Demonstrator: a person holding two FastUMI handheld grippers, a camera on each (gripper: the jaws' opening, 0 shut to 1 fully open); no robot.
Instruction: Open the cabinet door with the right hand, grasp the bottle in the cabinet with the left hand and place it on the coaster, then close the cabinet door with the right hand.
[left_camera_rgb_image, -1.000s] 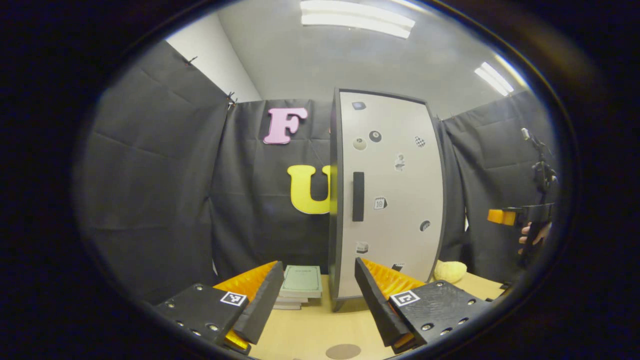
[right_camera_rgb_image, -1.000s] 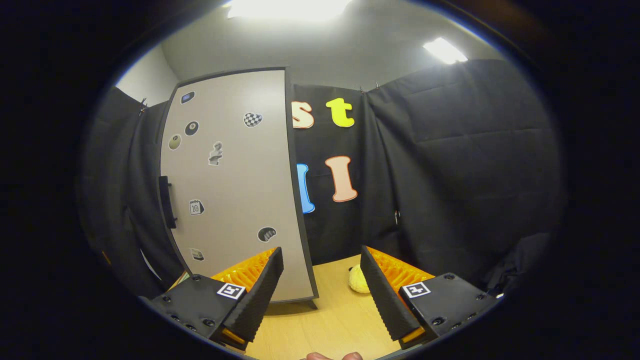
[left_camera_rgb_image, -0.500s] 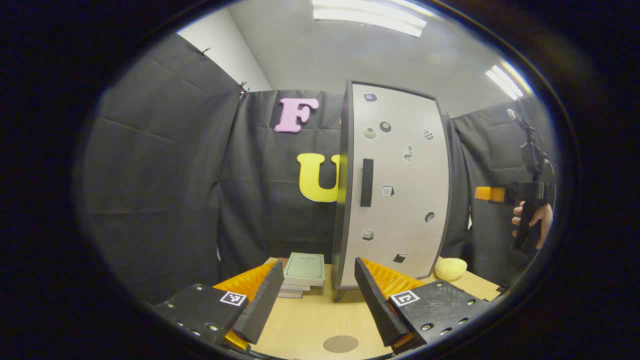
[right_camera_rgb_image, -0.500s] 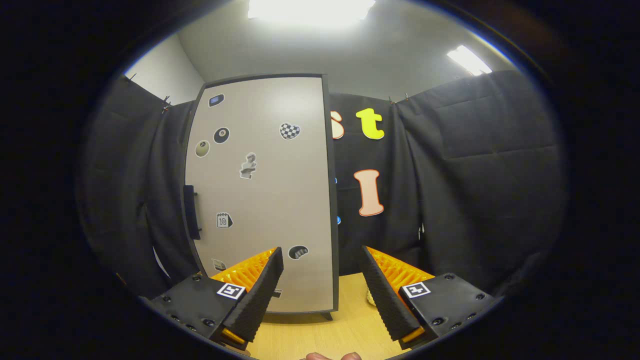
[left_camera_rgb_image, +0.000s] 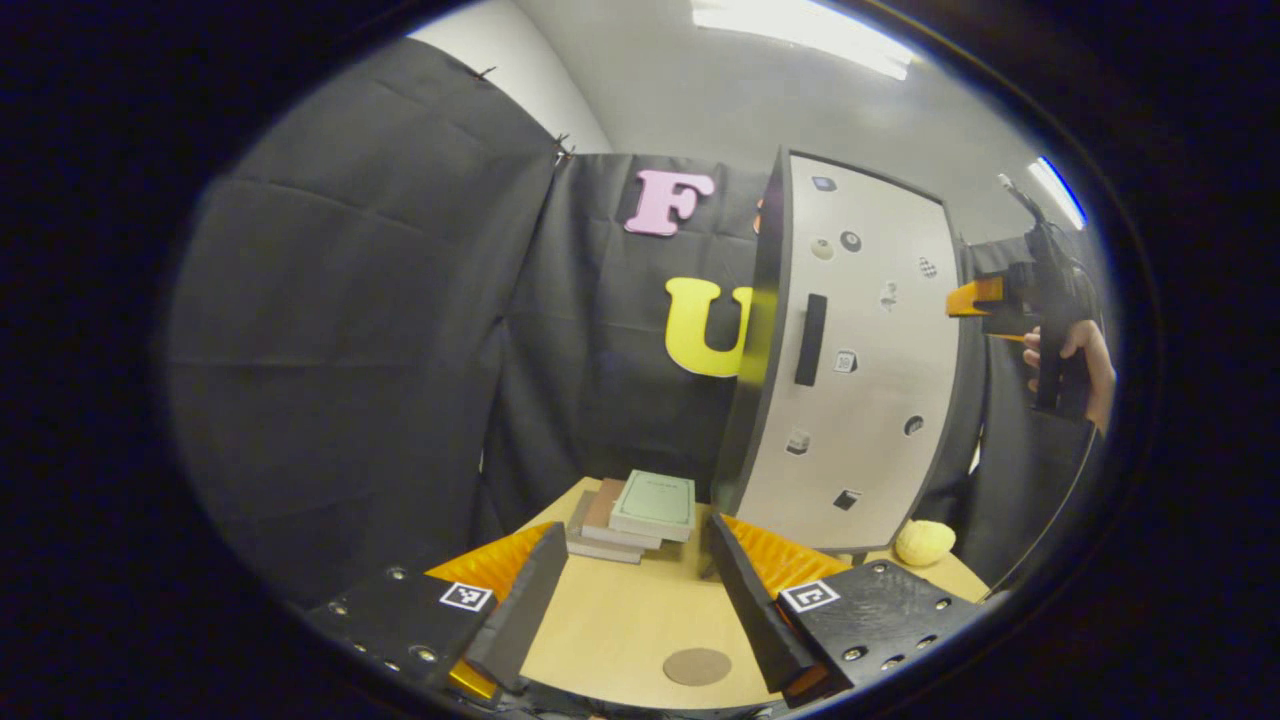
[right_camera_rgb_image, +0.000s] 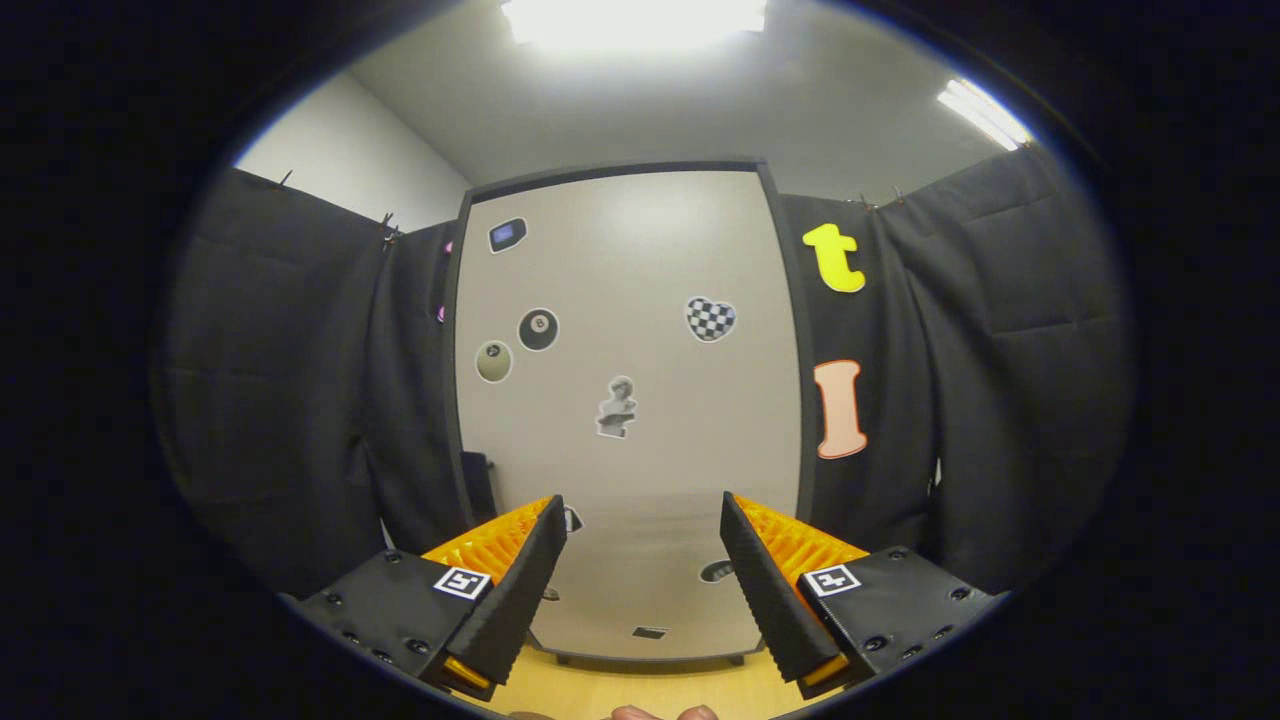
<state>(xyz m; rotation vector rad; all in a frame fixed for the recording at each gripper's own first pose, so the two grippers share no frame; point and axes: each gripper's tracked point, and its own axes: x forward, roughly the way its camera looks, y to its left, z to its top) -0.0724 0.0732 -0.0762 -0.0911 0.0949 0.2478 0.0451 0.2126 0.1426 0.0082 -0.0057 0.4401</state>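
Observation:
A tall cabinet stands on the table with its grey, sticker-covered door (left_camera_rgb_image: 860, 340) shut, hiding the inside. The door's dark vertical handle (left_camera_rgb_image: 810, 340) is near its left edge. A round brown coaster (left_camera_rgb_image: 697, 666) lies on the table just ahead of my left gripper (left_camera_rgb_image: 635, 530), which is open and empty, low over the table. My right gripper (right_camera_rgb_image: 640, 505) is open and empty, facing the door (right_camera_rgb_image: 625, 400) squarely from a short way off. The handle (right_camera_rgb_image: 478, 485) sits left of its left finger. In the left gripper view a hand holds the right gripper (left_camera_rgb_image: 985, 300) up beside the cabinet's right edge.
A stack of books (left_camera_rgb_image: 640, 505) lies on the wooden table (left_camera_rgb_image: 620, 620) left of the cabinet's foot. A yellow plush toy (left_camera_rgb_image: 925, 542) rests at the cabinet's right. Black cloth walls close in behind and on both sides.
The right gripper rose and swung to face the door head-on, closer than before. The left gripper drew back and turned left, so the cabinet sits further right. Both stayed open.

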